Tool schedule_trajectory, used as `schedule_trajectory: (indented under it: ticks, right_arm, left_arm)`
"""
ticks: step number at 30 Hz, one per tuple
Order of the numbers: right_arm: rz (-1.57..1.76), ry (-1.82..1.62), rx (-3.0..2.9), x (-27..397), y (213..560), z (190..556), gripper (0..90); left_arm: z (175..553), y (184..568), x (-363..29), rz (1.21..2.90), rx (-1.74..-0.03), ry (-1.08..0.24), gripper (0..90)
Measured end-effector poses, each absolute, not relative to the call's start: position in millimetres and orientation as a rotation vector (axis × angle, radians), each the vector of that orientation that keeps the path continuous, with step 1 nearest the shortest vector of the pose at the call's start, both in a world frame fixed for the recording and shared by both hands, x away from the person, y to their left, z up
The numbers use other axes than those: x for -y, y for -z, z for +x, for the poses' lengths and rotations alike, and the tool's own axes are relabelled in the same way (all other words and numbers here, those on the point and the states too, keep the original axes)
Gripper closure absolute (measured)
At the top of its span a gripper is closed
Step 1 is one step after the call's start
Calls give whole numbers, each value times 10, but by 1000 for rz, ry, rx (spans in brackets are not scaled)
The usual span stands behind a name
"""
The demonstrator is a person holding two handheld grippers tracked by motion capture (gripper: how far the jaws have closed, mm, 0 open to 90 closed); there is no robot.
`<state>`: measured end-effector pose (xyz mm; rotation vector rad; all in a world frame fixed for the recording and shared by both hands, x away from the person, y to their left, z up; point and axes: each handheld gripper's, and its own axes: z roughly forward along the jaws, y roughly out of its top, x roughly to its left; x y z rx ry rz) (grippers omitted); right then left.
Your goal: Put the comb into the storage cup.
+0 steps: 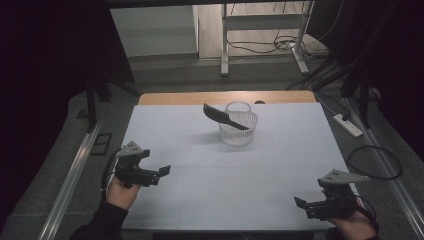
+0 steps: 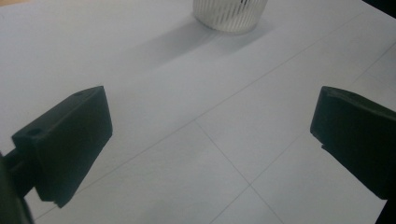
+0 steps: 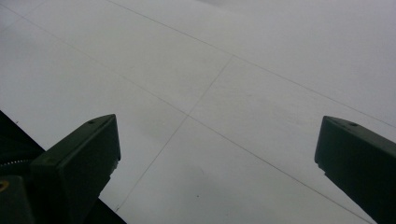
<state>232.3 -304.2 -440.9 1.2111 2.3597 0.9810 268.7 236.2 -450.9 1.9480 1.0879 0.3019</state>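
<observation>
The white basket stands on the desk toward 12 o'clock, and a black comb lies tilted across its rim; the left claw hovers at 8 o'clock, jaws spread and empty; the right claw hovers at 4 o'clock, also spread, well apart from the basket.

Both hand-held tongs, left tongs and right tongs, are black with blocky square-tipped jaws, each topped by a grey three-cornered plate, trailing a black cable, above dark sleeves.
</observation>
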Motion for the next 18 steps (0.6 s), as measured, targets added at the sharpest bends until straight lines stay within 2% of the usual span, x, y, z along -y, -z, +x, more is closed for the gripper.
schedule_trajectory:
  ticks: [18]
  right_arm:
    - [1210, -981, -2359, 3041, 4409, 2325, 7]
  left_arm:
    - [2438, 4509, -2509, 1925, -1116, -318, 0]
